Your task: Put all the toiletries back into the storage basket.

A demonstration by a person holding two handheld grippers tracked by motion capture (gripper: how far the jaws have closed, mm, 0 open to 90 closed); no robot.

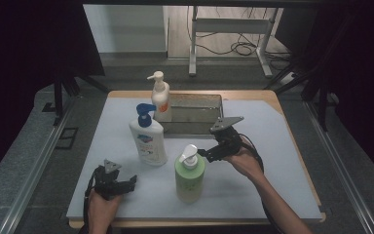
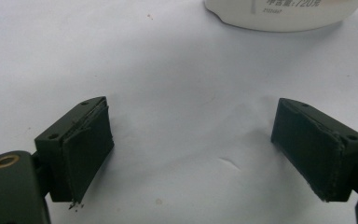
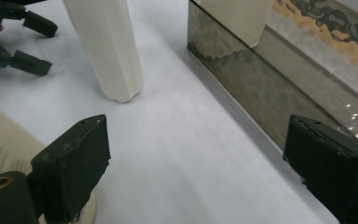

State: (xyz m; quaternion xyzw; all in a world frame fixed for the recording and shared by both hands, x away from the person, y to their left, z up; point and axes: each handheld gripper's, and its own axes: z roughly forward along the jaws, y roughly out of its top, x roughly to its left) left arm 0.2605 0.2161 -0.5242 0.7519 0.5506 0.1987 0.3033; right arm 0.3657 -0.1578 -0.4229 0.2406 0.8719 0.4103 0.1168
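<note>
A: Green pump bottle (image 1: pixel 190 177) — upright on the white table sheet (image 1: pixel 282 195), near centre, white pump head on top. The right gripper (image 1: pixel 205 154) sits just right of the pump head, its tips pointing left at it, close beside; I can't tell contact from above.

B: Jaws on that one?

A: Spread wide, nothing between the pads. In the right gripper view (image 3: pixel 196 172) there is only bare sheet between them; the edge of the green bottle's body (image 3: pixel 2 140) lies at its left jaw.

B: The other hand?

A: Left gripper (image 1: pixel 129 184) at the near left, resting low by the table edge. Jaws released too; the left gripper view (image 2: pixel 191 149) has plain sheet between the pads and a white bottle base beyond them.

B: Other items?

A: White bottle with blue pump (image 1: pixel 147 139), left of centre, just far-left of the green one. White bottle with orange label (image 1: pixel 161 97) farther back, touching the left end of a metal tray (image 1: pixel 199 114) at far centre.
</note>
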